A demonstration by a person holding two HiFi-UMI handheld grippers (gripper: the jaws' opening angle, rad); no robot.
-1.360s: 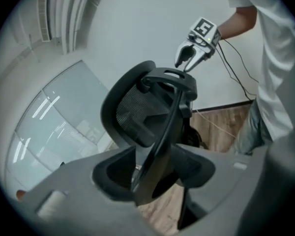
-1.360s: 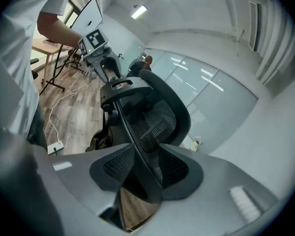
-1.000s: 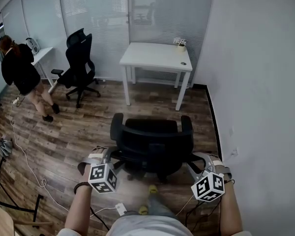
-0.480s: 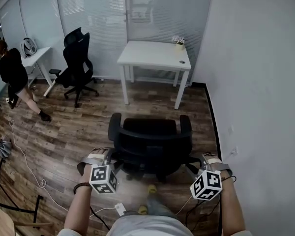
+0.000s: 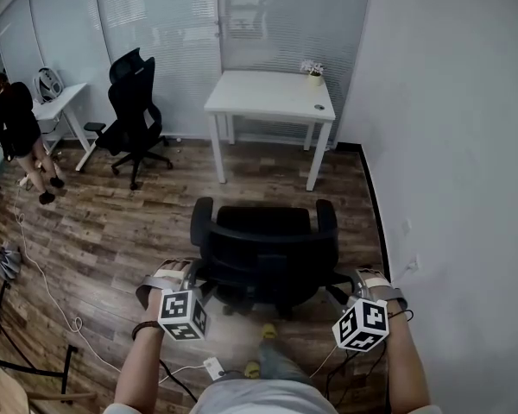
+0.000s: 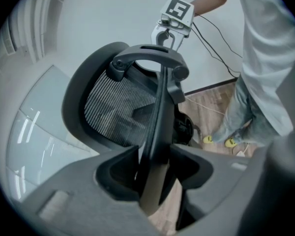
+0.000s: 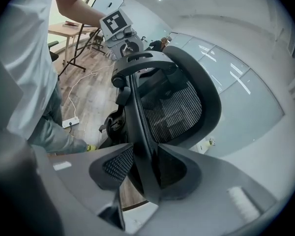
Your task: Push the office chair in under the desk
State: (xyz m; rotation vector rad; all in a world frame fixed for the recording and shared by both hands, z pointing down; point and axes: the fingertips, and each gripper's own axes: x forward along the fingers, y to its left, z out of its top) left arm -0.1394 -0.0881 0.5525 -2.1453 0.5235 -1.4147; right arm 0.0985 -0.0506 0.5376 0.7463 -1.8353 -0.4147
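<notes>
A black mesh-backed office chair [image 5: 268, 240] stands on the wood floor with its back toward me, short of the white desk [image 5: 272, 93]. My left gripper [image 5: 194, 276] holds the back's left edge; its jaws have just been closing, and the frame rim [image 6: 160, 107] sits pinched between the pads. My right gripper [image 5: 344, 285] is at the back's right edge. Its jaws have just been opening a little, but the rim [image 7: 137, 117] still fills the gap and touches both pads. Each gripper view shows the other gripper at the far end of the rim.
A second black chair [image 5: 136, 115] and a small white desk [image 5: 65, 102] stand at the far left, where a person [image 5: 17, 132] walks. Cables [image 5: 43, 283] and a power strip [image 5: 211, 367] lie on the floor. A wall [image 5: 449, 145] runs close along the right.
The person at the far left has walked further left. The chair and both grippers have barely shifted.
</notes>
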